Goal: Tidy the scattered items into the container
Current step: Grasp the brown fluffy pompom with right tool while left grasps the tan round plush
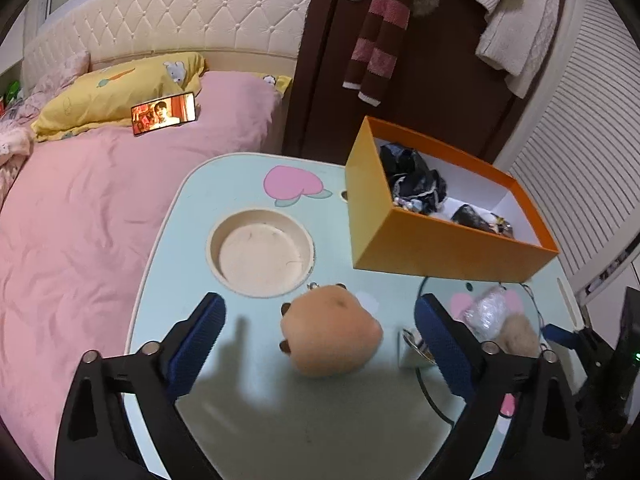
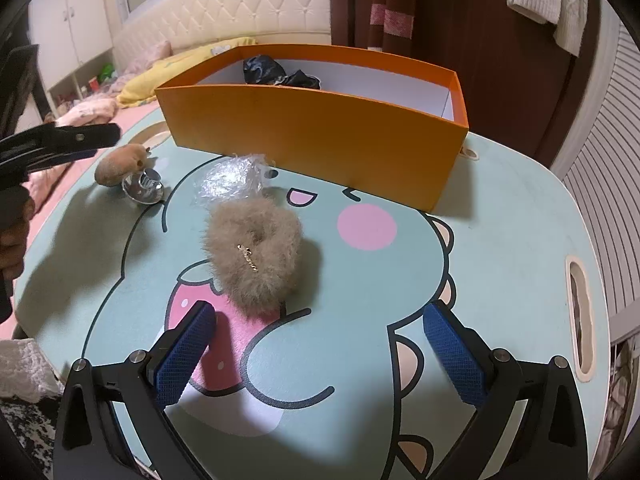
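My left gripper (image 1: 322,320) is open above the pale green table (image 1: 248,400). A round tan plush toy (image 1: 330,330) lies between its blue pads, and neither pad touches it. To its right lie a small silver metal piece (image 1: 414,350), a crumpled clear wrapper (image 1: 486,308) and a fluffy beige hair clip (image 1: 520,334). The orange box (image 1: 432,240) stands behind with dark items (image 1: 416,180) inside. My right gripper (image 2: 320,344) is open and empty, just short of the fluffy hair clip (image 2: 256,256). The wrapper (image 2: 232,178), silver piece (image 2: 146,188) and plush toy (image 2: 120,164) lie beyond.
A round cup recess (image 1: 260,248) is sunk into the table left of the box. A pink bed (image 1: 100,200) with a lit phone (image 1: 164,114) borders the table's left side. A brown door (image 1: 448,80) with hanging clothes stands behind, and slatted doors (image 1: 580,160) at the right.
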A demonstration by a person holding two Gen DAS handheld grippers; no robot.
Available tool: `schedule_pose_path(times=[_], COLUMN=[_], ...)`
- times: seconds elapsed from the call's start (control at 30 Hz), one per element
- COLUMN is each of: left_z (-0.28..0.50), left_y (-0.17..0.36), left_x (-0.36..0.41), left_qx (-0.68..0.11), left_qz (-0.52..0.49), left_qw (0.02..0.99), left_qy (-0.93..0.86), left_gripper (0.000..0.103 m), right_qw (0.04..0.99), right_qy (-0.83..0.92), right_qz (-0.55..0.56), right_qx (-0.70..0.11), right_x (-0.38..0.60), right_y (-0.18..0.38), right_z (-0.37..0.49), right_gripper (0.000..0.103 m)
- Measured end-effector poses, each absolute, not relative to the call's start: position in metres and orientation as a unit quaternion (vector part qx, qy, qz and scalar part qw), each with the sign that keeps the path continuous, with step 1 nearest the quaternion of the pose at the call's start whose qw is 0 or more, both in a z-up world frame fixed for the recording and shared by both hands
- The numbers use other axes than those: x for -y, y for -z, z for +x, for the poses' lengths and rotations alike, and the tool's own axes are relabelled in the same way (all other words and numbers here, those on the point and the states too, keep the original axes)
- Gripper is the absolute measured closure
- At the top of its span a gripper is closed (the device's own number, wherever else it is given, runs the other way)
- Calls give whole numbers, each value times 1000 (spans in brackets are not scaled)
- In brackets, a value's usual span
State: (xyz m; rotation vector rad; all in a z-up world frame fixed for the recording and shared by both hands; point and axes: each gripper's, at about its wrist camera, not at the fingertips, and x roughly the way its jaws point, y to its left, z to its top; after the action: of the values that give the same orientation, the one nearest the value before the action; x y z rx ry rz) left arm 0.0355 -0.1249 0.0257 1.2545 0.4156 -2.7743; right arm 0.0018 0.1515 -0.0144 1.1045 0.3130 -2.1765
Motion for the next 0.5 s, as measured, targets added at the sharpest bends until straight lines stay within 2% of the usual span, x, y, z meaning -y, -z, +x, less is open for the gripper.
schedule_pose_path(times=[0.27, 0.37, 0.5], left_z=[23, 22, 23], left_y=[-13, -8, -8], left_x=[125, 128, 127], left_qx=[-136, -134, -125], left_qz=[427, 431, 427], left_qw=[41, 52, 56], left_qy=[893, 891, 894], left_gripper=[17, 29, 37], right_qw=[333, 332, 324], right_qy=[834, 835, 837], right_qz=[423, 423, 426], right_qx=[-119, -119, -119], right_x=[-151, -152, -154], right_y=[14, 14, 14], right_z=[2, 1, -3], right_gripper=[0, 0, 0])
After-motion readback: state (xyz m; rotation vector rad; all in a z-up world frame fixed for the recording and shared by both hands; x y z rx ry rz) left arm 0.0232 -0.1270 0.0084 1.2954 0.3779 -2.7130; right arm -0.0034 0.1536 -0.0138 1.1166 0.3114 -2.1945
